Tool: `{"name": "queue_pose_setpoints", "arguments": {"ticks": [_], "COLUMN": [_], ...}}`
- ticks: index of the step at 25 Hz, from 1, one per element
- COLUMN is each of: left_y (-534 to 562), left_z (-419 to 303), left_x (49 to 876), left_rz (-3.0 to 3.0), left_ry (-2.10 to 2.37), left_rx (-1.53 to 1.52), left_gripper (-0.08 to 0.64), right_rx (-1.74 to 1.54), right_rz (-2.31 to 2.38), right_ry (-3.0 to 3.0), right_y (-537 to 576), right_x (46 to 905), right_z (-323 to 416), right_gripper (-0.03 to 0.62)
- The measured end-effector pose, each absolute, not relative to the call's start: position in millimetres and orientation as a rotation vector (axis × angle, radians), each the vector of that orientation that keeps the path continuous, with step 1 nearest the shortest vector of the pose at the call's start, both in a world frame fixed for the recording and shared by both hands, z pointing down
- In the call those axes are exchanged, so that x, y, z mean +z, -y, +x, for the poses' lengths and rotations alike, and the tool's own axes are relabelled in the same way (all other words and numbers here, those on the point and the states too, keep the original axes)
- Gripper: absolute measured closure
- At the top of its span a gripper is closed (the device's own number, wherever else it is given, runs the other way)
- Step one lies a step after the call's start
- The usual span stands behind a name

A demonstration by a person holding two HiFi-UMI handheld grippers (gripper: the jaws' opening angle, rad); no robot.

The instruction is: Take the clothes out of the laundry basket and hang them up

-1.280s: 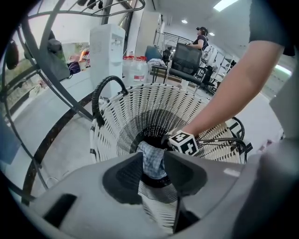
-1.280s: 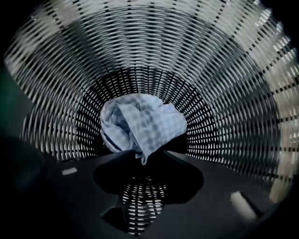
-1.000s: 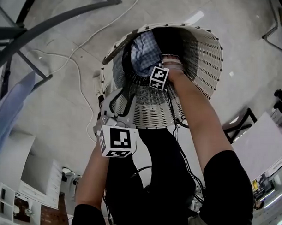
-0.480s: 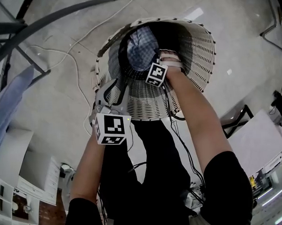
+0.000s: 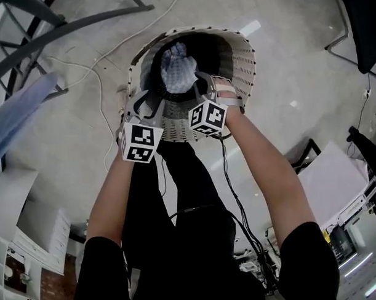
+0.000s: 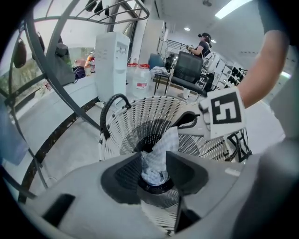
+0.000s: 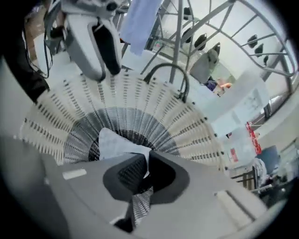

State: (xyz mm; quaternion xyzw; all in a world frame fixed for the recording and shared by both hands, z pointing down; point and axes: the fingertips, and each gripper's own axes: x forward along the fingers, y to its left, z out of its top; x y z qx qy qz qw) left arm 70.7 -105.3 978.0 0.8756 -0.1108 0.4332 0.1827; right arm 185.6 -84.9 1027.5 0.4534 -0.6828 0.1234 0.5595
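Office-like workroom: water dispenser (image 6: pixel 112 65), desk chair (image 6: pixel 188 70), ceiling strip light (image 6: pixel 231 8) (bare concrete floor (image 5: pixel 283 63)).

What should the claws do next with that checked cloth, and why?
Probably lift the checked cloth clear of the basket. The right claw, which has just been closing, pinches its top, but the rest hangs inside. The left claw has just been opening, with cloth between its jaws, not squeezed, so it can't help yet.

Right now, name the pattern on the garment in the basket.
The garment has pale blue-and-white checks; the left gripper view shows it best.
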Motion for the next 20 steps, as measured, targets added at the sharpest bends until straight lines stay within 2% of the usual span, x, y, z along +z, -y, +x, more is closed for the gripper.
{"name": "queue_pose_setpoints", "arguments": {"ticks": [11,20], "left_y": [93,95], "left_z": [73,59], "left_x": [873,795], "left_rz": [2.610,2.629], "left_ry": [0.192,0.134], "left_rx": [1.194,1.166], "left_gripper": [0.373,0.360], "right_rx": [0.409,0.439], "right_rz": [1.517,1.671], "right_ry": [1.715,1.857], "right_y": [99,92], "right_x": [792,616], "right_z": [193,191], "right_gripper": [0.571,0.571]}}
